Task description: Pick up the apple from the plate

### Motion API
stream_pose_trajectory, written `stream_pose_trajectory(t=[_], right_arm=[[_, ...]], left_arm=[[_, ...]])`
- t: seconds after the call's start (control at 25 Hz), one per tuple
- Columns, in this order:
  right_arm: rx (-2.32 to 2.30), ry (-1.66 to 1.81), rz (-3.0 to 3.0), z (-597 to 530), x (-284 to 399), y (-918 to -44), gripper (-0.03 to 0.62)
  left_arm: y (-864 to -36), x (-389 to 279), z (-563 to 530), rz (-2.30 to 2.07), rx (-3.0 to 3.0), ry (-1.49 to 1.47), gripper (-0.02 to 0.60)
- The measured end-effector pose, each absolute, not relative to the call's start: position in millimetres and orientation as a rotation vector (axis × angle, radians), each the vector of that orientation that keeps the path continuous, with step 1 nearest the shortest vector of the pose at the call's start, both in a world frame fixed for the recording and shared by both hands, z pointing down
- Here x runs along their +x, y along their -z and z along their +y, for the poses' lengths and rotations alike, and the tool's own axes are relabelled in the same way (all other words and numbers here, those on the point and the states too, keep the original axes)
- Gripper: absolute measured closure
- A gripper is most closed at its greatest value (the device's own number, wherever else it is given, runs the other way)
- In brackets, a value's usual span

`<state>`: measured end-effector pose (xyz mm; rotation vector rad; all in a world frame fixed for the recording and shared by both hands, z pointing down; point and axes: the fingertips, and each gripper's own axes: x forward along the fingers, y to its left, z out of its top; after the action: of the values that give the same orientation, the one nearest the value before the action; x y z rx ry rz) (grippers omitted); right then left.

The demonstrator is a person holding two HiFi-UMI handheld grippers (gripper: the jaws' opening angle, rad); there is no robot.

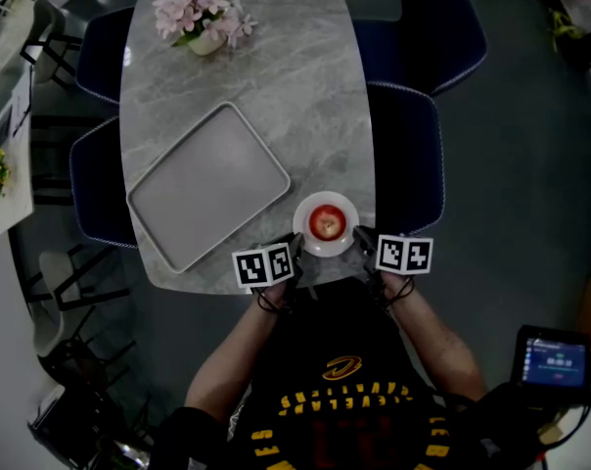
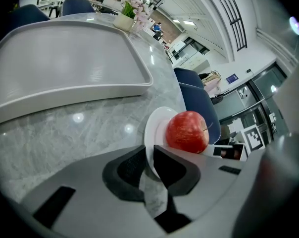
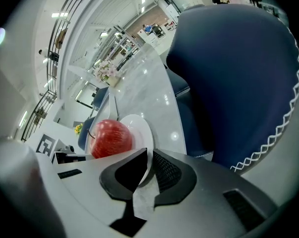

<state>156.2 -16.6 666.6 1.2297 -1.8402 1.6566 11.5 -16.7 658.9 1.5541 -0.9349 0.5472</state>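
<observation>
A red apple sits on a small white plate at the near edge of the grey marble table. My left gripper is at the plate's left rim and my right gripper at its right rim. In the left gripper view the plate has its rim pinched between the jaws of the left gripper, with the apple just beyond. In the right gripper view the right gripper is likewise shut on the plate rim, beside the apple.
A large grey tray lies left of the plate. A pot of pink flowers stands at the far end. Dark blue chairs line both sides of the table. A small screen device is at the lower right.
</observation>
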Motion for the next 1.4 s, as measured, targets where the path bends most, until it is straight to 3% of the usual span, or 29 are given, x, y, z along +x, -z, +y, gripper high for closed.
stream_pose_trajectory(t=[1.0,1.4], right_arm=[[1.340,-1.539,-1.838,-24,170,-663,0.546],[1.445,-1.408,-2.009,-49,185,-621,0.548]], left_arm=[[-658,-4,-17,-0.985,1.572,-0.527,0.529],[-609,-29,-41,-1.123,1.636,-0.385,0.529]])
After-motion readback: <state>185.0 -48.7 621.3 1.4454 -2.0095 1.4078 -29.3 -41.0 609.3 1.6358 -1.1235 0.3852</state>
